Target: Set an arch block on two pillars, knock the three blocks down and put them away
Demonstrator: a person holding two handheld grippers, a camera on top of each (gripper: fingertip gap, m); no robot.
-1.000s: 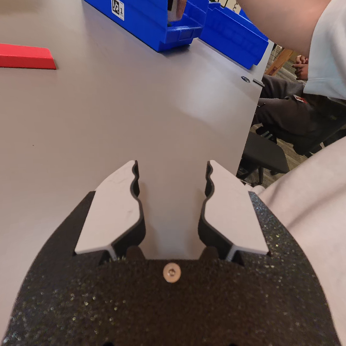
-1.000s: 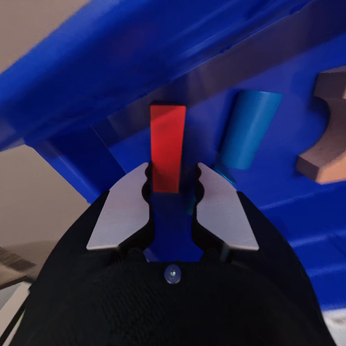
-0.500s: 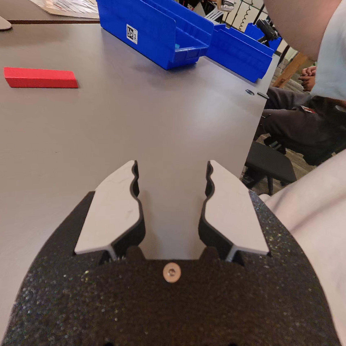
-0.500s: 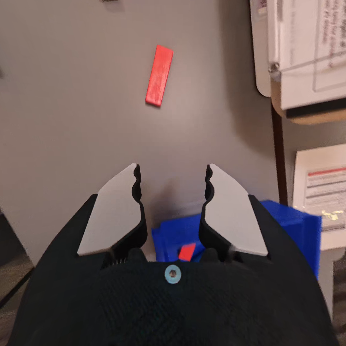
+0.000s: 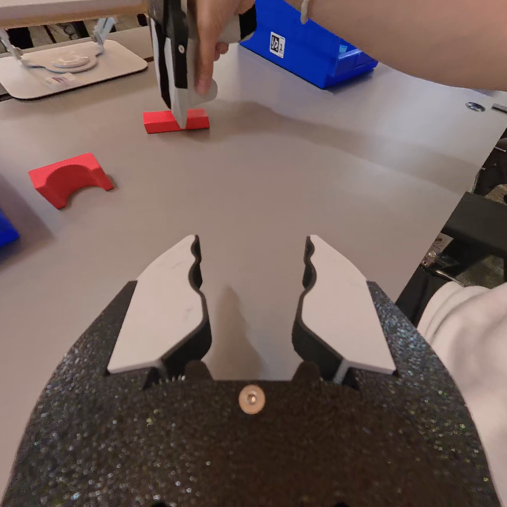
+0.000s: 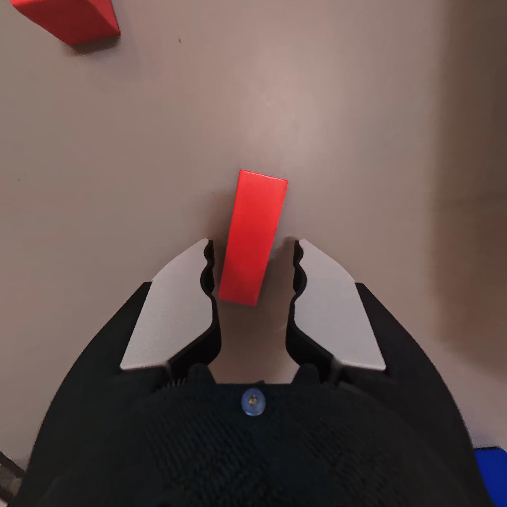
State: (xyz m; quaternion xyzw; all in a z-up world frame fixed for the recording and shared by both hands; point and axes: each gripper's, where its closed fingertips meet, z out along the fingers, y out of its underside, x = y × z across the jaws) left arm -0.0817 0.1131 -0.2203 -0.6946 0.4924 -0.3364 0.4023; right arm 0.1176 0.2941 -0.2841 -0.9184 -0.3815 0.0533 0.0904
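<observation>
Taking the flat red block (image 6: pixel 253 238) as the landmark and working leftward to rightward across the bench (image 5: pixel 274 192): well to the block's left, the red arch block (image 5: pixel 68 178) is lying on its side, with the corner of a blue bin (image 5: pixel 6 233) sitting farther left still. Behind the flat red block, a pale board with a metal stand (image 5: pixel 68 65) is resting at the bench's far edge.

Your right gripper (image 6: pixel 252 241) is hanging straight over the flat red block, its jaws spread and straddling the near half of it, one finger on each long side, not yet touching as far as the right wrist view shows. The block is lying flat on the bench. It looks like a rigid, light, painted wooden piece with smooth faces, so it is likely to slide a little under a skewed squeeze; taking it across the two long sides near the middle looks safest.

To the block's right and farther back, a long blue bin (image 5: pixel 310 52) with a square tag is standing. Nearer you, your left gripper (image 5: pixel 252 241) is hovering over bare bench, jaws spread and holding nothing.
</observation>
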